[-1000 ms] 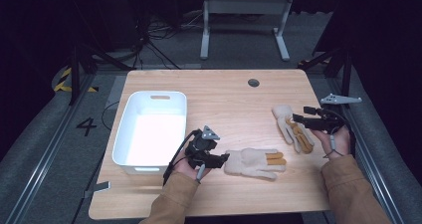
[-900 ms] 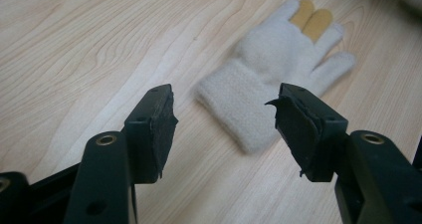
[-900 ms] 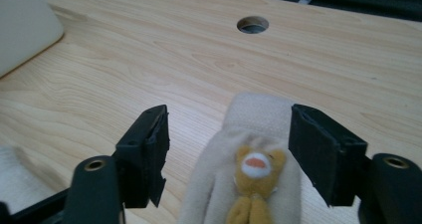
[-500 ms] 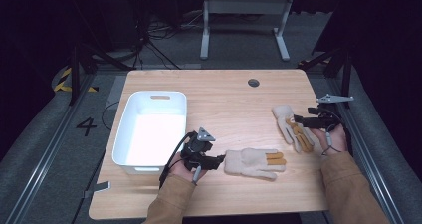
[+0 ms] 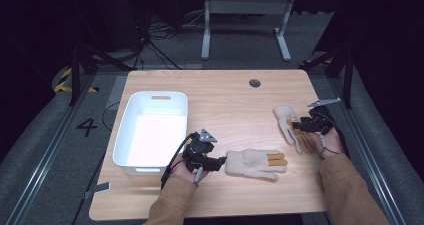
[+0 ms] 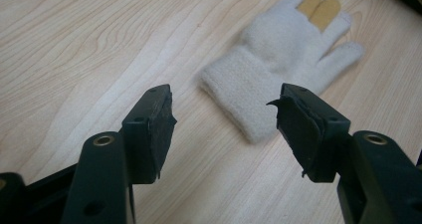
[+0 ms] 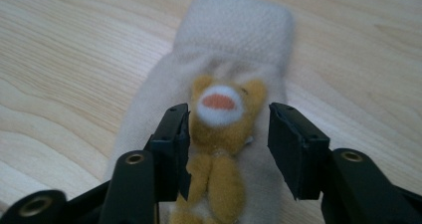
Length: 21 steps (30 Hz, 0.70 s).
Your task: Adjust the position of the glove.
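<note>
Right hand-held gripper (image 7: pixel 229 129) lowered, jaws just closing astride right glove's (image 7: pixel 234 59) blurred bear patch; left hand-held gripper (image 6: pixel 224 122) released, unmoved beside left glove (image 6: pixel 278 59).

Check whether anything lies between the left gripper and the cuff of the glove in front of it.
Nothing visible does. The left gripper stands open, pointed at the cuff of the cream glove, with bare table between the jaws and the cuff. The white bin sits off to the other side.
</note>
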Each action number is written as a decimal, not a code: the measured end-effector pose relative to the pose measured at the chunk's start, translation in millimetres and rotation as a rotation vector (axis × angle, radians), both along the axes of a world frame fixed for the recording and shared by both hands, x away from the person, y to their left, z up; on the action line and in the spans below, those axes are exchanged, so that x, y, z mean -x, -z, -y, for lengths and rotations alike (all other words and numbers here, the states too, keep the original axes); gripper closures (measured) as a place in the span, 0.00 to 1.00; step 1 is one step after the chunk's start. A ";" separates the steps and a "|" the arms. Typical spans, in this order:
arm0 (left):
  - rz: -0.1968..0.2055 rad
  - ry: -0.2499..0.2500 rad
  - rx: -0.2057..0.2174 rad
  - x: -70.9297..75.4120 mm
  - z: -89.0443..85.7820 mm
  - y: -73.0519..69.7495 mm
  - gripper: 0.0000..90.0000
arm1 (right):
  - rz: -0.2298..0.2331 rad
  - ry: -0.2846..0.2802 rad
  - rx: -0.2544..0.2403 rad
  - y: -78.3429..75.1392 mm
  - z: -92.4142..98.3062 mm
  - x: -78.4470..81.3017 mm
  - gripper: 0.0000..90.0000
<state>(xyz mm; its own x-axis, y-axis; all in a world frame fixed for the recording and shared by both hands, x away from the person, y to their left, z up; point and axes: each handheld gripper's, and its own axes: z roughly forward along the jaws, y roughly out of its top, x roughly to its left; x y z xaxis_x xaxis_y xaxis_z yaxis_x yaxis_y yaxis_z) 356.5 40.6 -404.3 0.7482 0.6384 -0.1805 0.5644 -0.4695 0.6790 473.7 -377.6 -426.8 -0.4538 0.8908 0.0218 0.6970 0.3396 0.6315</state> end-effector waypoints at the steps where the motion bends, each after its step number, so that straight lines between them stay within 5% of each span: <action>1: 0.001 0.001 0.000 -0.1 0.4 0.4 0.44 | -0.011 -0.004 0.006 1.8 -0.8 -0.7 0.60; 10: 0.000 0.004 -0.005 0.0 1.5 0.6 0.44 | -0.058 -0.014 0.041 11.3 -9.1 -3.8 0.69; 21: -0.001 0.008 -0.005 -0.3 3.0 0.6 0.44 | -0.048 -0.035 0.104 8.6 -13.8 -1.5 0.80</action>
